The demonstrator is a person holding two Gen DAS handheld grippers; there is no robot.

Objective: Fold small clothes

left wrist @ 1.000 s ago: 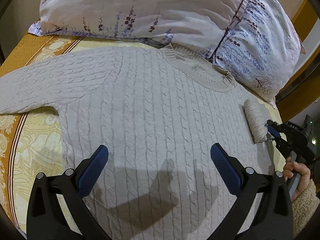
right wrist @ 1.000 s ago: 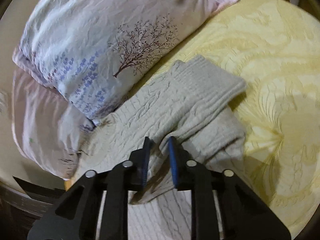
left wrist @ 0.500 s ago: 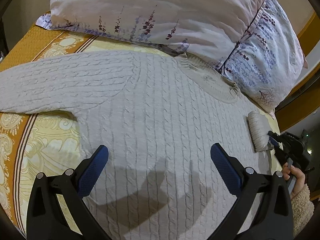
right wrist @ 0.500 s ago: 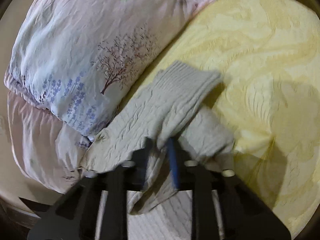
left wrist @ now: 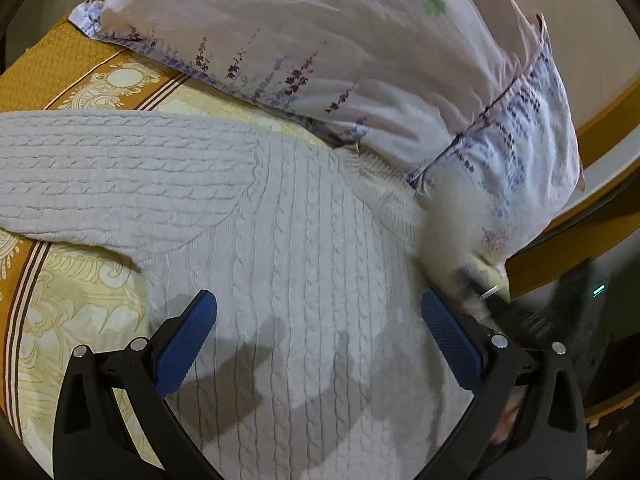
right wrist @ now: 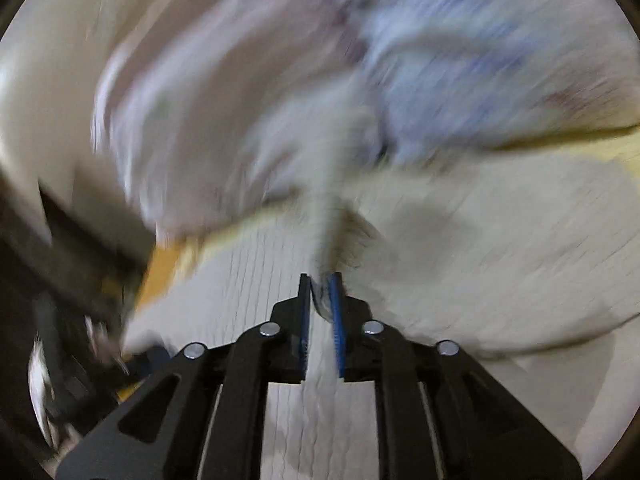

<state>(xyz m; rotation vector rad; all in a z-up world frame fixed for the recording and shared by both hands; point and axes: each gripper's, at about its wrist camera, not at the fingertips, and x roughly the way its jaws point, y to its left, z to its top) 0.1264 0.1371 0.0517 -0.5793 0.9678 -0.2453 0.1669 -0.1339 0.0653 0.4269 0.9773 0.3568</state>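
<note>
A cream cable-knit sweater (left wrist: 288, 248) lies flat, front up, on the bed. Its body spreads wide and smooth, vertical cables running toward the ribbed neck (left wrist: 384, 176), which is tucked against the pillows. One sleeve (left wrist: 100, 176) stretches straight out sideways, flat. The other sleeve (right wrist: 328, 216), blurred in both views, is lifted off the body as a narrow strip pinched at its lower end

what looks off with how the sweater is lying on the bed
The sweater has its collar tucked under the pillow, so the neckline is partly hidden. The rest of what shows lies flat.
</note>
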